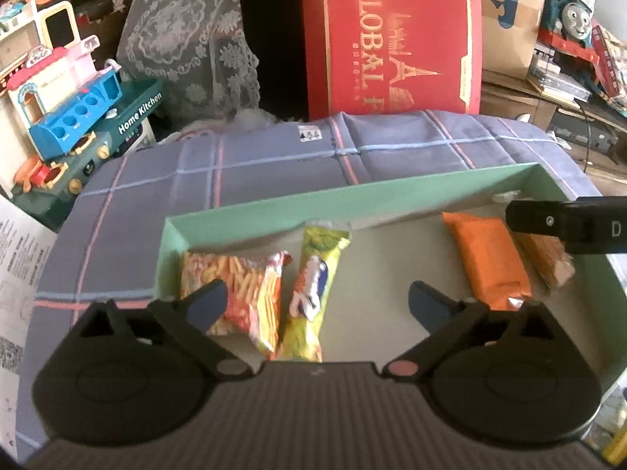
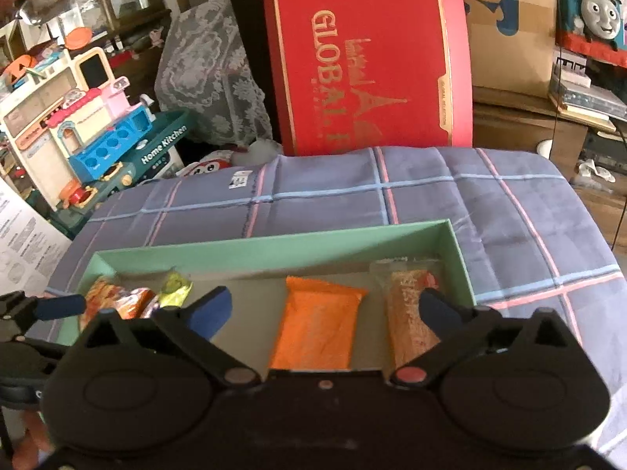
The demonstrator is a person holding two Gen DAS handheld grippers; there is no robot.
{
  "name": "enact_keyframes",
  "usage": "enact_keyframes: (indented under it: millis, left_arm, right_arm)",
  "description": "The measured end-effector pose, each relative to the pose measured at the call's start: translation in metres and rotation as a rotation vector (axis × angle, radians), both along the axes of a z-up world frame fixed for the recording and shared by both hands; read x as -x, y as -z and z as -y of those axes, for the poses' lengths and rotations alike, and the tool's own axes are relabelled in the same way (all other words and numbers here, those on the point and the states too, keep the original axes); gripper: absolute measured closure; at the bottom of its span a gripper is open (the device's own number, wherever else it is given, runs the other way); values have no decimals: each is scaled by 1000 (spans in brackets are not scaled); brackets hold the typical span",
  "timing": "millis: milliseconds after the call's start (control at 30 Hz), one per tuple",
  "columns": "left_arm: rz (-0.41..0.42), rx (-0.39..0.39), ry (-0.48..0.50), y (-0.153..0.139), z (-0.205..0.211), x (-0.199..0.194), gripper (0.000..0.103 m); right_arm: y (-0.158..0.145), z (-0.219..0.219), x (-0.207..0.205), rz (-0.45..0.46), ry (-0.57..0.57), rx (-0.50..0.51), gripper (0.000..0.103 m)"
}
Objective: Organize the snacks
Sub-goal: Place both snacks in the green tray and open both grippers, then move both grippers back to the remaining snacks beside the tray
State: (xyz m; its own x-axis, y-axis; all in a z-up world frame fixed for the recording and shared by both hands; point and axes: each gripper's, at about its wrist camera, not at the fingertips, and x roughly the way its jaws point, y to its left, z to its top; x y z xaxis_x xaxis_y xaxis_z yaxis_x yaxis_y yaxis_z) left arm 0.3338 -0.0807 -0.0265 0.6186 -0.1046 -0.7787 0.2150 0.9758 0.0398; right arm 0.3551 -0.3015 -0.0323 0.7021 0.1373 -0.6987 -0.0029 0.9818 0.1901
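Currently: green tray point(image 1: 274, 211) on plaid cloth point(image 1: 274, 156), holding four snack packs, long axes running away from grippers. Left gripper point(image 1: 318, 305) spread, empty, over yellow bar point(image 1: 313, 290) beside chip bag point(image 1: 243, 286). Right gripper point(image 2: 325, 309) spread, empty, nearest orange packet point(image 2: 317, 325); clear-wrapped cracker point(image 2: 407, 313) just right.

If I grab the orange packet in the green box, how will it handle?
The orange packet looks like a soft, flat, sealed pouch, so it would probably flex and sag rather than stay stiff. It seems light. The wrapper may be slick; gripping mid-body between the open right gripper fingers seems safest.
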Motion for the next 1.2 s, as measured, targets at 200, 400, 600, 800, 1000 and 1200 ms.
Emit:
enact_keyframes:
  millis: [200, 400, 600, 800, 1000, 1200]
  left_arm:
    - [-6, 29, 3, -11, -4, 39, 0]
    - [-18, 46, 16, -17, -4, 87, 0]
    - [-36, 45, 48, -14, 2, 132, 0]
    - [-78, 43, 64, -1, 6, 171, 0]
    - [-96, 32, 86, 5, 12, 196, 0]
    - [-50, -4, 118, 4, 29, 203, 0]
  right_arm:
    - [-13, 2, 34, -11, -31, -30, 0]
    - [-26, 8, 82, -10, -55, -48, 0]
    - [-32, 22, 129, -12, -45, -65, 0]
    - [-26, 38, 171, -28, -23, -76, 0]
    - [-16, 49, 197, -54, -13, -95, 0]
    - [-6, 69, 215, -53, 72, -120, 0]
